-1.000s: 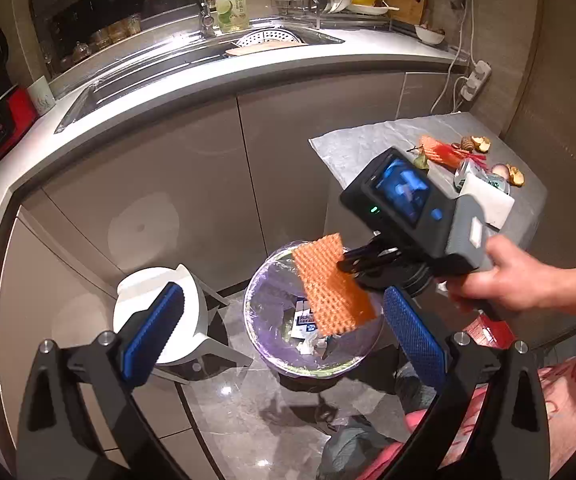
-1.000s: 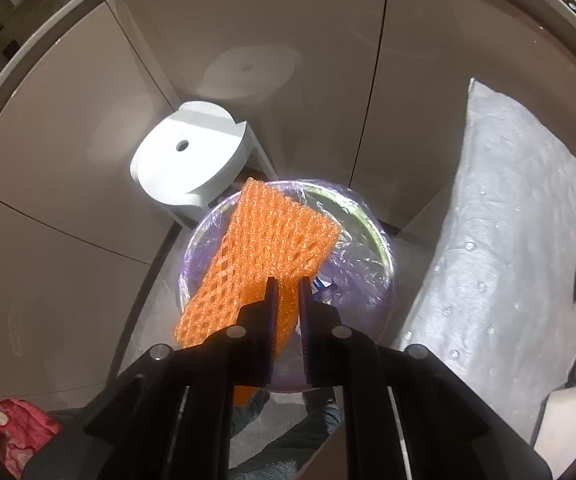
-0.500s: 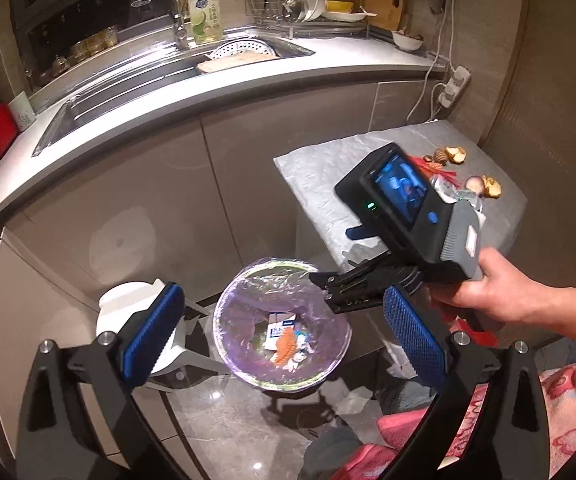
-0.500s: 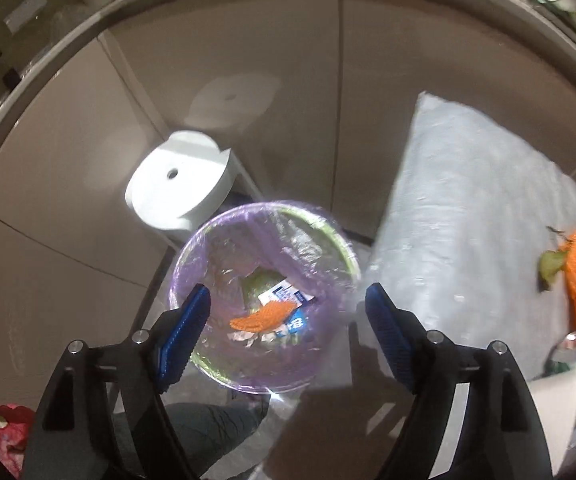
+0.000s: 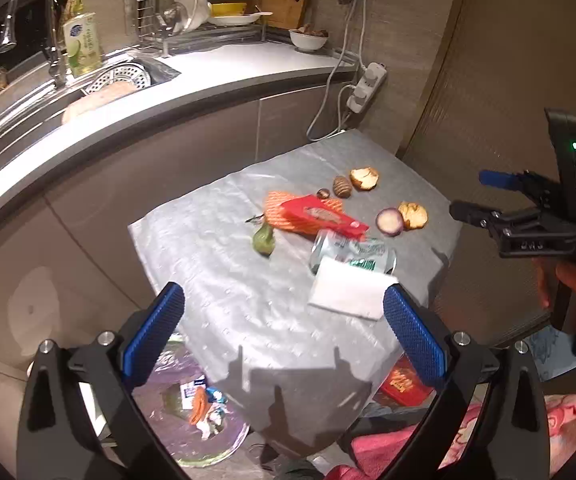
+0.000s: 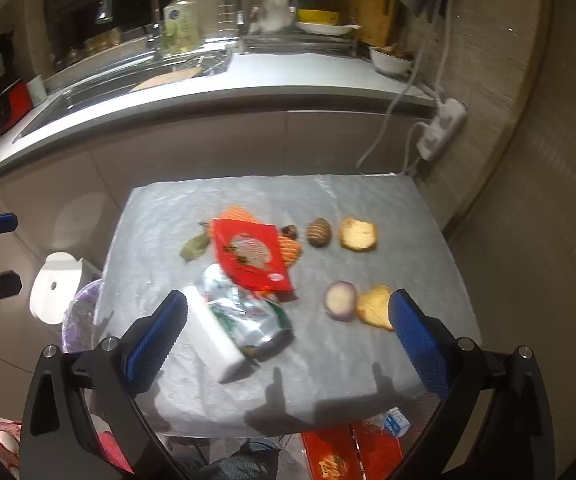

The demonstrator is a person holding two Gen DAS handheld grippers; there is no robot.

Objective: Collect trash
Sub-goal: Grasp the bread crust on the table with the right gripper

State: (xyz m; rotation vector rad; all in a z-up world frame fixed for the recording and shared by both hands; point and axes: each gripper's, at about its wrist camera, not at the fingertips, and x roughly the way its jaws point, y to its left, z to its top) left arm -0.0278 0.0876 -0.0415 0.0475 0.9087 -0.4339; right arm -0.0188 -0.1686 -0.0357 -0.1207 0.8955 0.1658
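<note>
A small table with a silver cover (image 5: 227, 280) (image 6: 368, 208) holds trash: a red packet (image 5: 322, 216) (image 6: 249, 254) on orange foam net, a crushed can (image 5: 352, 254) (image 6: 247, 312), a white tissue (image 5: 346, 292) (image 6: 211, 336), a green leaf (image 5: 263, 240), a cut onion (image 5: 389, 221) (image 6: 340, 300), bread pieces and shells. My left gripper (image 5: 283, 338) is open and empty above the table's near edge. My right gripper (image 6: 283, 336) is open and empty over the can and onion; it also shows in the left wrist view (image 5: 484, 196). The purple-lined bin (image 5: 191, 412) on the floor holds the orange net.
A kitchen counter with sink (image 5: 107, 80) and dish rack runs behind. A power strip (image 5: 364, 88) hangs on the wall. A white stool (image 6: 57, 288) stands left of the table. Red boxes (image 6: 352, 452) lie on the floor under the table.
The right gripper opened and dropped the orange foam net into the bin. Both grippers then swung up from the bin to face the table.
</note>
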